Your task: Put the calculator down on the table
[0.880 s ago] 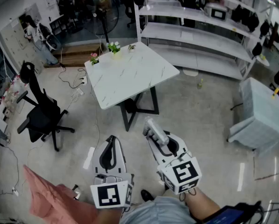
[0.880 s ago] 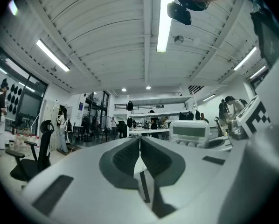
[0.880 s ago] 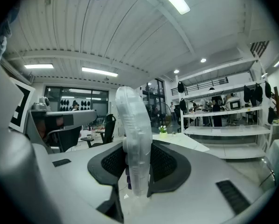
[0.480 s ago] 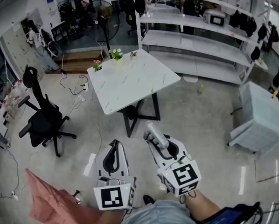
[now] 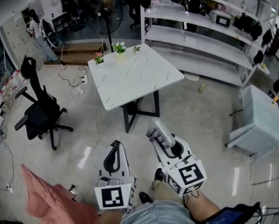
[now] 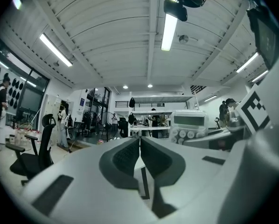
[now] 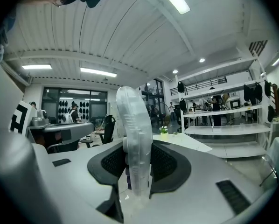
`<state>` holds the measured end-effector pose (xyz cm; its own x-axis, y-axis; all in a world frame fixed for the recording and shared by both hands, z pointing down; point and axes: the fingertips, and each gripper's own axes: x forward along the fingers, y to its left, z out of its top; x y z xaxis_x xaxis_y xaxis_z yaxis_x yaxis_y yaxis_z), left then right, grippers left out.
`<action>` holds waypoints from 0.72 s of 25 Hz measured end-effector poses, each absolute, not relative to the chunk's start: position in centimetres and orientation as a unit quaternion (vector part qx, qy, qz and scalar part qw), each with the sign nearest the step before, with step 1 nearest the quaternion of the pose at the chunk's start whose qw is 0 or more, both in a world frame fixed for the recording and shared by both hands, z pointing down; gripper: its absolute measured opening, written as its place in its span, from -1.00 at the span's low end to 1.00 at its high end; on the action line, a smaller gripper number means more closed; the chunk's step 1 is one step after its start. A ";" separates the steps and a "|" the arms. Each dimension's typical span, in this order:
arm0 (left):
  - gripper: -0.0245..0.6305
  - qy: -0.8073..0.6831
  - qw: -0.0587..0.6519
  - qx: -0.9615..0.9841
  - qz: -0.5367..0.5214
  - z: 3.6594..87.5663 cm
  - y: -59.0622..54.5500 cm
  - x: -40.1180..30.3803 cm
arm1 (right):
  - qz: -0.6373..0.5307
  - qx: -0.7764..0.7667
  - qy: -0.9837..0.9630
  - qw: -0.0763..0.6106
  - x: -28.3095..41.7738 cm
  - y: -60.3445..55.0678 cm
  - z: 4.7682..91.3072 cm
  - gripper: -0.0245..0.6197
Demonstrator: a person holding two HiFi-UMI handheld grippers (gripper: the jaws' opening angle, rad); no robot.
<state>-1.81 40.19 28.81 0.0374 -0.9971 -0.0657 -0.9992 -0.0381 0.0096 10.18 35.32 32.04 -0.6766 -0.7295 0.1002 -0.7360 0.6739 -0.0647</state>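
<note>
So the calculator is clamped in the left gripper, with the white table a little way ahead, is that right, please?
Not quite: the right gripper view shows the calculator clamped in the right gripper; the left gripper is shut on nothing. The white table does stand a little way ahead.

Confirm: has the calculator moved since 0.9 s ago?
Yes, slightly: the calculator in the right tongs has edged toward the base of the table.

This looks like a lab or workshop space: long white shelves (image 5: 200, 36) along one side, a marble-top table (image 5: 135, 76), a black office chair (image 5: 37, 113), a standing fan (image 5: 107, 13) and cables (image 5: 72, 75) trailing over the polished floor (image 5: 200, 120).
</note>
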 end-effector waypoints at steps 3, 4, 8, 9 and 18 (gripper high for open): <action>-0.89 0.698 0.007 -0.716 0.016 30.0 38.9 -2.4 | 0.054 0.402 -0.913 0.037 10.2 33.8 32.5 -0.48; -0.89 0.699 0.004 -0.715 0.015 30.2 38.3 -2.5 | 0.057 0.404 -0.912 0.037 10.3 33.1 32.8 -0.48; -0.89 0.702 -0.005 -0.712 0.005 31.4 34.5 -2.4 | 0.072 0.417 -0.905 0.040 11.5 28.9 34.5 -0.48; -0.89 0.703 -0.007 -0.711 0.001 31.7 33.4 -2.4 | 0.078 0.420 -0.903 0.041 11.9 27.6 35.1 -0.48; -0.89 0.694 -0.025 -0.718 -0.041 33.9 20.0 -1.2 | 0.121 0.430 -0.893 0.058 13.4 15.0 38.8 -0.48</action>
